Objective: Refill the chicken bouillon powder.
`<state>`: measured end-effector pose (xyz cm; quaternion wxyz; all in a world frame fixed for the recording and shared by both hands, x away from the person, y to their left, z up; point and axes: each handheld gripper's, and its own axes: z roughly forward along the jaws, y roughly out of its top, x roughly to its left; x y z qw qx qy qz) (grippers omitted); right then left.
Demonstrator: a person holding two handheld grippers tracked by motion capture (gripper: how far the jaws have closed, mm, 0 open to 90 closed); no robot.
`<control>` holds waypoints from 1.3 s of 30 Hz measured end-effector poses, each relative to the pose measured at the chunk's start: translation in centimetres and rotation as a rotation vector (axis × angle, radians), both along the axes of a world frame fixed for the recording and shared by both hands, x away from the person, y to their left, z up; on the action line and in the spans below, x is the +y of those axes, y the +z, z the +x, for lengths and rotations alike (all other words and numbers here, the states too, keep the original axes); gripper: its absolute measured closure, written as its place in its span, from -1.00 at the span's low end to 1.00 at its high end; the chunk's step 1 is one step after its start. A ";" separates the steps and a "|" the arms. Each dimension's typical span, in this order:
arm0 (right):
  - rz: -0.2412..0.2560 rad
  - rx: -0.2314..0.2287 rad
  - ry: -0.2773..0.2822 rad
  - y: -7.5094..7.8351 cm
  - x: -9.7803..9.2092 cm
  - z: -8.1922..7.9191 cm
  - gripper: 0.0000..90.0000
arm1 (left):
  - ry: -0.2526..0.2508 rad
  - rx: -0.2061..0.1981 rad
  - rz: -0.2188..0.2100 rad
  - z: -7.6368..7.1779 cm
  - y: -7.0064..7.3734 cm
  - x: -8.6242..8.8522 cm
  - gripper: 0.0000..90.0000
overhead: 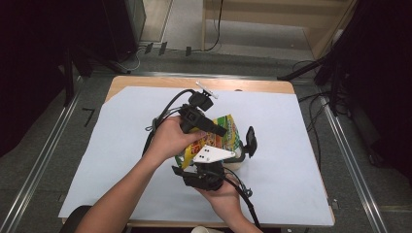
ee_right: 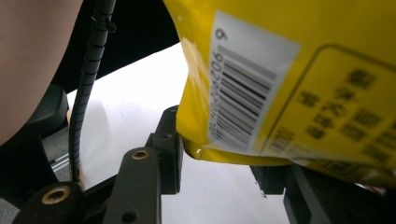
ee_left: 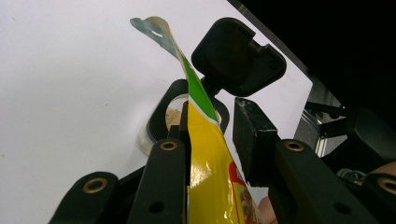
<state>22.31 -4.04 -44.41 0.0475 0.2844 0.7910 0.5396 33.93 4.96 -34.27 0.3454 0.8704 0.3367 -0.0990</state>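
Note:
A yellow and green snack bag (overhead: 227, 130) is held up at the table's middle between both hands. In the left gripper view the bag (ee_left: 210, 158) runs up between the jaws of my left gripper (ee_left: 212, 109), which is shut on it, with the green top pointing away. Beyond the bag stands a clear container (ee_left: 169, 119) with beige crumbs inside and its black hinged lid (ee_left: 238, 56) raised. My right gripper (ee_right: 219, 156) stands open under the barcode side of the bag (ee_right: 280, 70); the bag's lower corner touches its left pad. In the high view the left gripper (overhead: 214, 127) is above the right gripper (overhead: 209, 166).
A white sheet (overhead: 291, 184) covers the wooden table. The container (overhead: 239, 156) and its lid (overhead: 250, 140) sit just right of the grippers. A small white item (overhead: 206, 90) lies at the far edge. Metal rails (overhead: 342, 145) run along both sides.

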 end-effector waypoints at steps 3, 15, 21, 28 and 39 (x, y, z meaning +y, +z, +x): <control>0.003 0.002 0.000 0.0 0.0 0.0 0.35 | 0.002 0.000 0.000 0.0 0.0 0.0 0.64; 0.002 0.002 0.001 0.2 0.0 0.0 0.35 | 0.002 0.004 -0.007 0.0 0.2 0.2 0.63; 0.003 0.001 0.003 0.4 0.1 -0.1 0.35 | 0.005 0.000 -0.009 0.0 0.3 0.3 0.63; 0.007 0.015 0.004 0.2 0.1 0.0 0.35 | 0.001 -0.004 0.006 -0.1 0.2 0.0 0.63; 0.010 0.034 -0.002 0.5 0.1 -0.1 0.35 | 0.007 0.003 -0.002 0.0 0.2 0.2 0.63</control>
